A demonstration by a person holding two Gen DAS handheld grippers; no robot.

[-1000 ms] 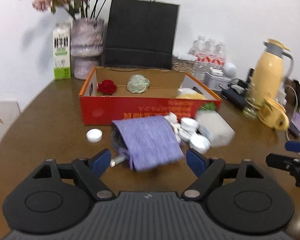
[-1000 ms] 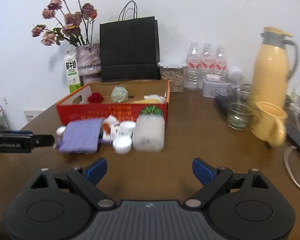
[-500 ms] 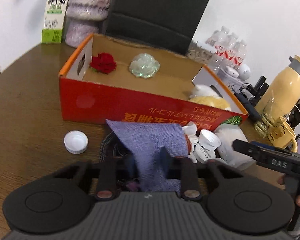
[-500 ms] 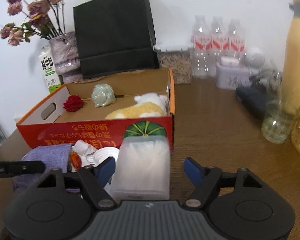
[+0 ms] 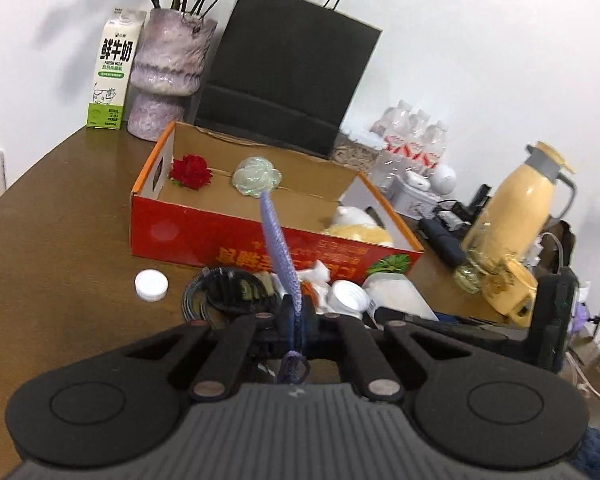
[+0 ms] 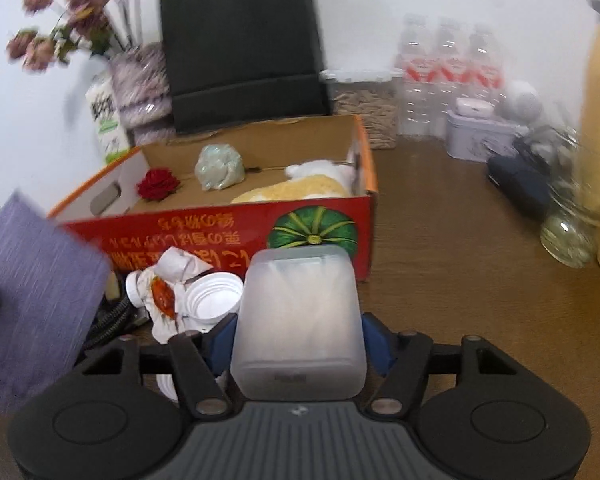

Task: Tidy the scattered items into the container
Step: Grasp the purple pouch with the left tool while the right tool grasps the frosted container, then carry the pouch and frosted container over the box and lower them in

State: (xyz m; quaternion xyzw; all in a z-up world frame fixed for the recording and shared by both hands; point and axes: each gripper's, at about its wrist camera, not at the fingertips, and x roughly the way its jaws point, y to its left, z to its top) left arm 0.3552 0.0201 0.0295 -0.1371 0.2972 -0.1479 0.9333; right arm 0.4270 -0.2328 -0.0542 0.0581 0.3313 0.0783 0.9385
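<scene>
My left gripper: clamped on purple cloth pouch, seen edge-on, raised before red box | My right gripper: jaws closing around frosted plastic box, upright on table, touching red box's front wall.

A lived-in home or small office room: a brown wooden table against a white wall, crowded with a vase of dried flowers, milk carton, black paper bag, yellow thermos jug and bottled water
</scene>
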